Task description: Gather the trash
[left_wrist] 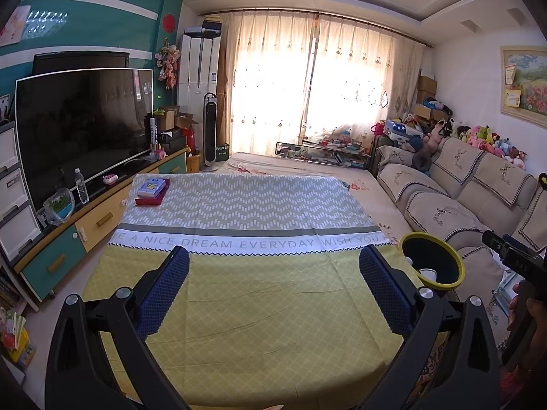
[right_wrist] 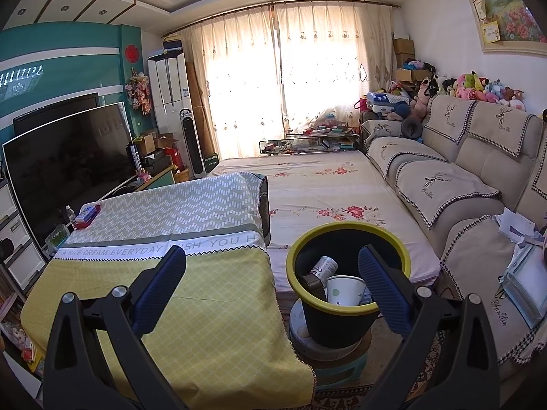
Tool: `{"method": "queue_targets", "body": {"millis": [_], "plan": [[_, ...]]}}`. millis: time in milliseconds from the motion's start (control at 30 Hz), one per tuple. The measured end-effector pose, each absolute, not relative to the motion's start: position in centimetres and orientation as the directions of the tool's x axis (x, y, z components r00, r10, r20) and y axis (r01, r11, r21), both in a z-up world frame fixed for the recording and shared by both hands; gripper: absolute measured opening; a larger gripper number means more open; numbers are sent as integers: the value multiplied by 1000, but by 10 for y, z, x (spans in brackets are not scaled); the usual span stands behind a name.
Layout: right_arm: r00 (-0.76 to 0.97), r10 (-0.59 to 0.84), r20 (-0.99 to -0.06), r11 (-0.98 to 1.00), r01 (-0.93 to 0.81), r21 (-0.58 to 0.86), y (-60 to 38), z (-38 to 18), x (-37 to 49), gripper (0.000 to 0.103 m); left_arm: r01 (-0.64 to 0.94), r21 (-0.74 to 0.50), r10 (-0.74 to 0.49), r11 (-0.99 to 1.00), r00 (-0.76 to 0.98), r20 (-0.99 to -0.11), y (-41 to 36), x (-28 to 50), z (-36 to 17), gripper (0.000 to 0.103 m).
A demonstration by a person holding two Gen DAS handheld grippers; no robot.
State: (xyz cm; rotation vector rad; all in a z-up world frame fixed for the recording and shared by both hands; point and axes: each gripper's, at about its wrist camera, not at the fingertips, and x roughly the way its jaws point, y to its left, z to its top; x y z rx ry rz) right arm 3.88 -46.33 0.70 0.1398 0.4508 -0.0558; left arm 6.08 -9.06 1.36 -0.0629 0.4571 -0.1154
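Both grippers are empty right now. The left gripper (left_wrist: 273,294) hangs over the yellow end of the table (left_wrist: 259,307), fingers spread wide with nothing between them. The right gripper (right_wrist: 271,285) is splayed apart too, aimed at the gap between the table and the sofa (right_wrist: 478,246). The black trash bin with the yellow rim (right_wrist: 347,324) sits there on a low stack, probably raised so it's an easy drop from table height. Inside it are a paper cup (right_wrist: 343,290), a small white bottle (right_wrist: 324,266) and something dark. The only thing left on the cloth is a red tray with a box (left_wrist: 151,192) at the far left corner. My guess is the collecting is basically done.
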Motion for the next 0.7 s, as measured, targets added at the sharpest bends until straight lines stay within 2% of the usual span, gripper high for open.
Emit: {"method": "queue_targets", "body": {"millis": [700], "plan": [[896, -20, -443, 989, 82, 122, -462, 3, 40, 96, 95, -83, -122, 992, 891, -438, -96, 60, 13, 98]]}}
